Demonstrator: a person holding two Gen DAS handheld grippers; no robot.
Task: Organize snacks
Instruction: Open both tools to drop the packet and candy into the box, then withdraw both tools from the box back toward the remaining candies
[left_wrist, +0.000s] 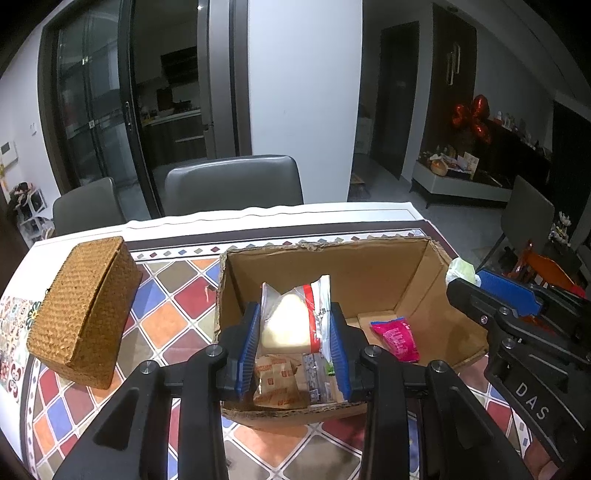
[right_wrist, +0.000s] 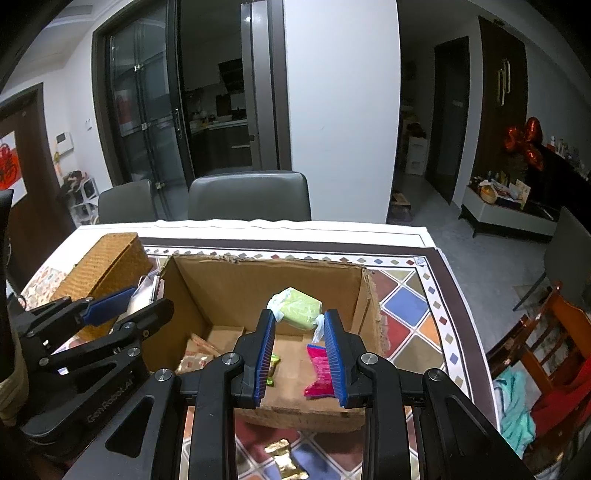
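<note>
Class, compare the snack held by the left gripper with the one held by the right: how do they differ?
The left gripper's snack is a pale triangle in a clear, red-striped packet; the right gripper's snack is a green block in a twisted wrapper. Both are clamped above the box.

matt cardboard box (left_wrist: 369, 280), rough woven basket (left_wrist: 83, 310), glossy wrappers.

White wall (right_wrist: 343, 110); dark-framed glass sliding doors (left_wrist: 92, 110); grey floor (right_wrist: 480, 251). Two grey chairs (left_wrist: 232, 182) behind table with patterned cloth (left_wrist: 177, 295). Dim lighting.
</note>
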